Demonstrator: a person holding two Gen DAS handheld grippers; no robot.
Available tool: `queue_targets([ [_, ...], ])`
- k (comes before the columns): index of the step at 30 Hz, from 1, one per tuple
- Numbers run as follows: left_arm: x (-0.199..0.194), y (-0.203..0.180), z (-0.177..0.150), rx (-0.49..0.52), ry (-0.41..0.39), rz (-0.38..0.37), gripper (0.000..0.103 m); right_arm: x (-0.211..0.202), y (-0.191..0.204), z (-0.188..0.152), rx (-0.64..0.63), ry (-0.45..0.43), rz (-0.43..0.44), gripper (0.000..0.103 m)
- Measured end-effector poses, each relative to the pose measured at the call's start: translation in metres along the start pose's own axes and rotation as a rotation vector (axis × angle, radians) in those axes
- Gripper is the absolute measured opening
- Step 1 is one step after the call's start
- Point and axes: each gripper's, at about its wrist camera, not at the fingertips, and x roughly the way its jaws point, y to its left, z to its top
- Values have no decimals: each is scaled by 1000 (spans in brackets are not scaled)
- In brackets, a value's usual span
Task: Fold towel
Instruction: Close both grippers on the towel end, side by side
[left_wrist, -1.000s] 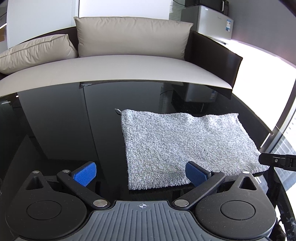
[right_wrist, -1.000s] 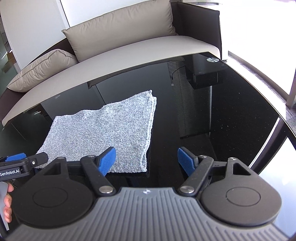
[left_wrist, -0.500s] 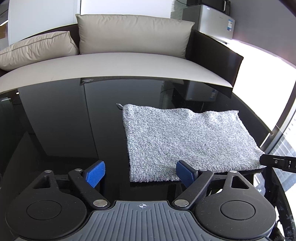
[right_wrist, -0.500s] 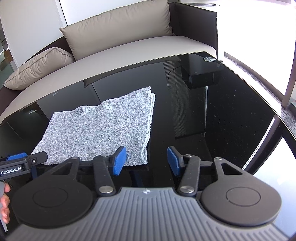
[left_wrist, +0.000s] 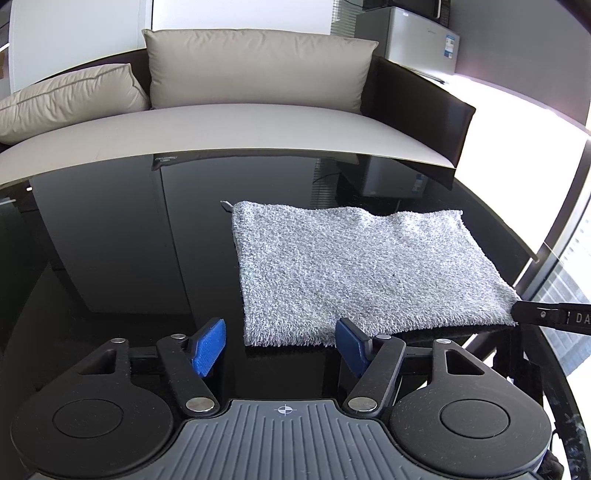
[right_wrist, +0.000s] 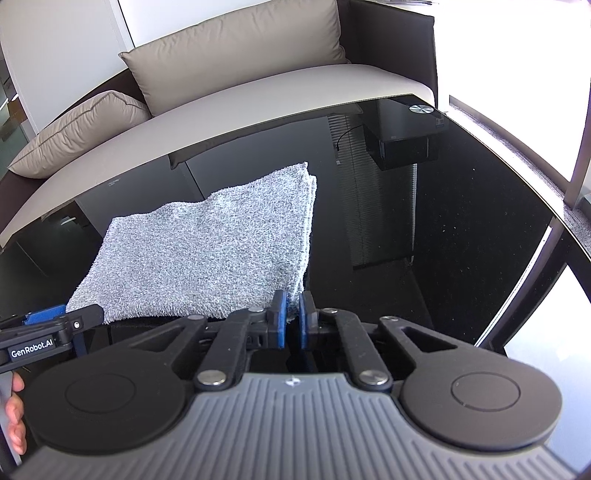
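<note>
A grey terry towel (left_wrist: 354, 266) lies folded on the black glass table (left_wrist: 110, 258). My left gripper (left_wrist: 282, 345) is open, its blue pads either side of the towel's near left corner, just short of the edge. In the right wrist view the towel (right_wrist: 207, 251) has its near right corner pinched between the blue pads of my right gripper (right_wrist: 291, 319), which is shut on it. The right gripper's finger also shows at the towel's right corner in the left wrist view (left_wrist: 546, 317).
A beige sofa (left_wrist: 240, 125) with cushions runs along the table's far edge. A small silver fridge (left_wrist: 417, 40) stands at the back right. The left gripper's finger (right_wrist: 48, 332) and a hand show at the left of the right wrist view. The table's right edge (right_wrist: 532, 199) borders bright floor.
My right gripper has closed from open onto the towel's near right corner. My left gripper has narrowed somewhat and moved closer to the towel's near left corner.
</note>
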Motion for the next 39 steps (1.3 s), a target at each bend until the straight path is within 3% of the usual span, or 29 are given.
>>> queue_targets([
  [8,-5,-2,-3,5,-7,-21,36,-4,-3,0,4,-6,11,4],
  [10,-6,-2,-4,6,-7,-35,23,-4,-4,0,4,-7,10,4],
  [13,-8,-4,-6,17,-4,-41,13,-6,-5,0,9,-13,7,4],
  [32,-17,-6,-17,71,-2,-50,10,-13,-17,3,85,-14,-13,5],
  [36,-18,-8,-17,81,-2,-51,10,-16,-14,1,110,-23,-16,9],
  [39,-17,-9,-16,91,-2,-53,10,-17,-13,1,134,-27,-13,21],
])
